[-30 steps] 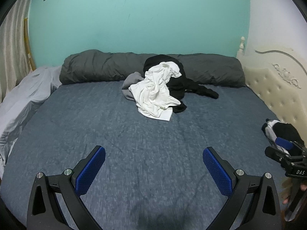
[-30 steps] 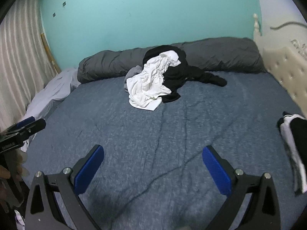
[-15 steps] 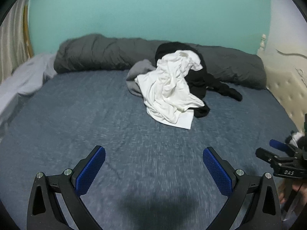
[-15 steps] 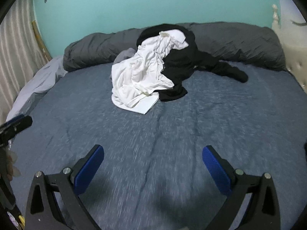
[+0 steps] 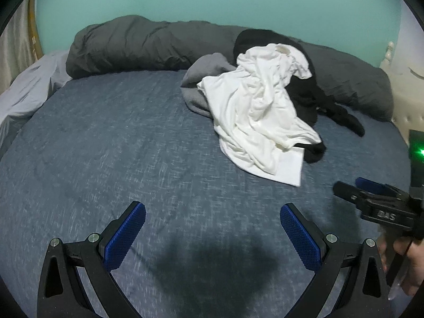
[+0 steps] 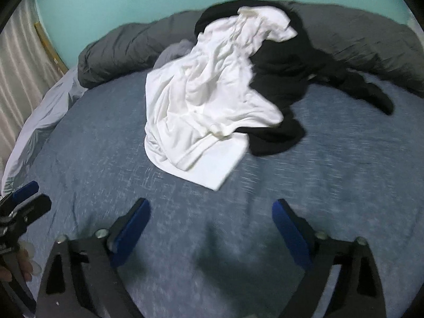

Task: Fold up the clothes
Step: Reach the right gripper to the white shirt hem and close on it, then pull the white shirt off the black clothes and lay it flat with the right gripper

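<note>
Left wrist view: the left tool (image 5: pixel 212 228) hangs over bare blue bed (image 5: pixel 106 145) with its jaws spread wide and nothing between the blue pads. The heap of clothes now fills far more of the picture than it did a second ago, so this hand has closed in on it and dropped toward the mattress. The white shirt (image 5: pixel 259 116) lies at about 1 o'clock from the tool, draped over a black garment (image 5: pixel 307 100) and a grey garment (image 5: pixel 201 79), all resting against the rolled dark duvet (image 5: pixel 148 42) at 12 o'clock. The shirt's flat near corner is the closest cloth, but it is not yet within the jaws. At 3 o'clock the right tool (image 5: pixel 352 189) comes in from the edge, a hand (image 5: pixel 405 262) gripping it.

Right wrist view: the picture is smeared with motion. The right tool (image 6: pixel 211 216) stands open, its jaws having just been closing a little, and only bed surface lies between them. The white shirt (image 6: pixel 209 100) has swelled to sit near 12 o'clock, its near corner just ahead of the pads. The black garment (image 6: pixel 288 63) spreads off toward 1 o'clock. The left tool (image 6: pixel 29 198) shows at 9 o'clock.

Judged from this, both hands are finishing the approach; folding has not begun, and the shirt on top looks the likely first pick.
</note>
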The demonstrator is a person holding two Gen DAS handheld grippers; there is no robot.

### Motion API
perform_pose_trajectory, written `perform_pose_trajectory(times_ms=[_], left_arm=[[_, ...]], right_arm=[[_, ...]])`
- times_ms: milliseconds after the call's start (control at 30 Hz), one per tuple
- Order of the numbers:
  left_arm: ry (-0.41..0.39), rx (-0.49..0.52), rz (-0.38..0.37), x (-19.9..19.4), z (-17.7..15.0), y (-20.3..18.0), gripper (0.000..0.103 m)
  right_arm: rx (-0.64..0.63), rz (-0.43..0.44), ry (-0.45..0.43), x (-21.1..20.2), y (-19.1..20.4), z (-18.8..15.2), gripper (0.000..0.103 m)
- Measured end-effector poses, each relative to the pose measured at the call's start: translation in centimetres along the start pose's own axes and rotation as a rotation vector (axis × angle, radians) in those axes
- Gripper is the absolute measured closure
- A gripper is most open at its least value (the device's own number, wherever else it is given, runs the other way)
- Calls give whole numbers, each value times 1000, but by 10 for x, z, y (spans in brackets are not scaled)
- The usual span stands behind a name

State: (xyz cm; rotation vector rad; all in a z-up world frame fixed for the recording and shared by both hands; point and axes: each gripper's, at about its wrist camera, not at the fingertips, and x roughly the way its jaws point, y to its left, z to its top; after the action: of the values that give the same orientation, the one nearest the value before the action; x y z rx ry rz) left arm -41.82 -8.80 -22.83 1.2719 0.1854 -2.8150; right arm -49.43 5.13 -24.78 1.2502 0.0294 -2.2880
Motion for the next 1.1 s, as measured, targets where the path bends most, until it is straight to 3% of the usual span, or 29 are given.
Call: perform_pose_trajectory(times_ms=[333, 500, 667, 700, 800, 1100], left_arm=[[52, -28, -14, 40, 6, 24, 0], [73, -31, -11, 54, 5, 30, 0], [85, -30, -7, 60, 4, 34, 0], [86, -31, -7, 60, 4, 34, 0], [89, -28, -4, 60, 1, 35, 0], [63, -1, -41, 38, -11, 26, 0]], right_arm=[[-30, 30, 53, 78, 19, 26, 37], [-49, 10, 74, 106, 27, 33, 41], [-74, -4, 112, 125, 33, 35, 56], [-77, 3, 116, 128, 33, 35, 66], [-93, 13, 103, 124, 34, 35, 87], [-132, 65, 4, 71, 36, 16, 95]])
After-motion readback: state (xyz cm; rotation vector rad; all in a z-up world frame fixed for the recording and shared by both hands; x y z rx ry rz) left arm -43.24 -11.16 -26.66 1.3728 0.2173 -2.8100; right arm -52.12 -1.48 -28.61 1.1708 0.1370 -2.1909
